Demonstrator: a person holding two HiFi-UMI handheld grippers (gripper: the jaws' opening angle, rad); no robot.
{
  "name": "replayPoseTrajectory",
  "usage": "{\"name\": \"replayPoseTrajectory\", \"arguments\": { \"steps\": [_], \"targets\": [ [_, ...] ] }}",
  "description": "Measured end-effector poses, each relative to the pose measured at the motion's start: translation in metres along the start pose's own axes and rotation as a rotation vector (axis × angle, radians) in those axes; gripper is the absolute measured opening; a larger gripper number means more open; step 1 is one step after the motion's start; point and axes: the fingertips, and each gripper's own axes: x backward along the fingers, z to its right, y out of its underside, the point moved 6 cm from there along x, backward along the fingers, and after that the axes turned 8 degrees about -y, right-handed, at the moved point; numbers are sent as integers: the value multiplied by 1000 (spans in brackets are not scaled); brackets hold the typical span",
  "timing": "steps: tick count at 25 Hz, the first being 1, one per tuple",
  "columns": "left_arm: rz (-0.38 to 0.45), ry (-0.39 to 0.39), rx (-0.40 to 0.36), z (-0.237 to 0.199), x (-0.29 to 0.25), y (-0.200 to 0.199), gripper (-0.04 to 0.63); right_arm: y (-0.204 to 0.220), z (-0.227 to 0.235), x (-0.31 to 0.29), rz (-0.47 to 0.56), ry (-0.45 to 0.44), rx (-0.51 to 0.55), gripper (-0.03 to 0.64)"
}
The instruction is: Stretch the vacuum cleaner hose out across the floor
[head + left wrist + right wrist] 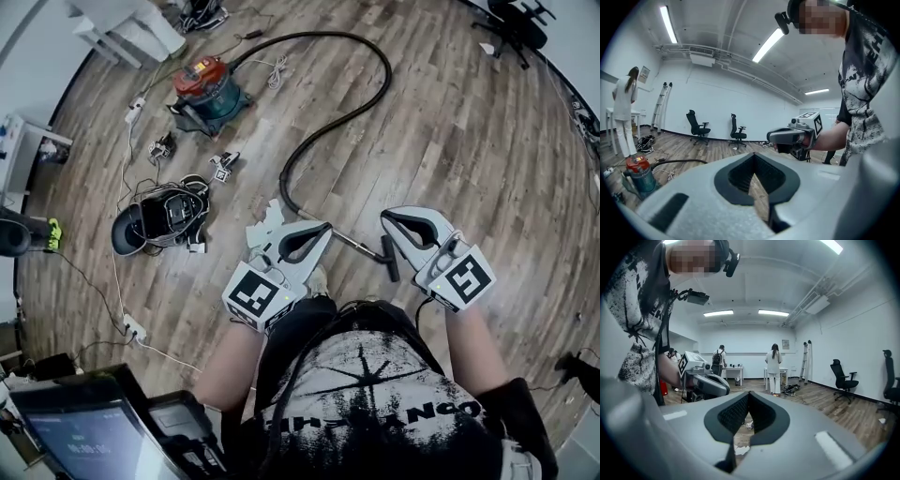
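The hose (388,75) looks light and floppy; grip near its stiff wand (356,244); left claw (323,229) and right claw (387,218) sit clenched, empty

1. Hidden behind the tip of the grey left gripper (323,228): a stretch of the black ribbed vacuum hose (328,131).
2. Cut off by the bottom-left edge: dark laptop screen (70,436).
3. Too small to identify: tagged bits (225,167) on the wooden plank floor (450,141).
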Motion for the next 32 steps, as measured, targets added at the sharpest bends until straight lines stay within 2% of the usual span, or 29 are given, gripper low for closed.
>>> {"name": "replayPoseTrajectory", "arguments": {
  "steps": [6,9,13,19,21,24,26,29,32],
  "targets": [
    [-19,-58,30,53,-14,8,2,34,0,43,-36,-60,-31,6],
    [-23,-85,23,58,-23,14,0,55,10,47,-24,-50,-68,6],
    [-40,-97,49,39,-22,33,0,89,20,24,-92,-43,-113,6],
    [-17,-81,-33,-33,-27,62,0,145,45,-51,-177,-6,9,6],
    [7,-97,-12,-59,-26,83,1,182,54,-78,-245,-8,-21,16],
    [19,-145,58,-88,-28,127,0,255,66,-114,-329,-23,-95,80],
    [17,-161,45,-102,-38,163,0,312,76,-134,-378,-27,-136,109],
    [23,-177,19,-110,-59,221,0,415,79,-156,-464,-55,-179,147],
    [58,-219,36,-118,-85,290,0,549,79,-181,-558,-102,-229,172]
  ]
}}
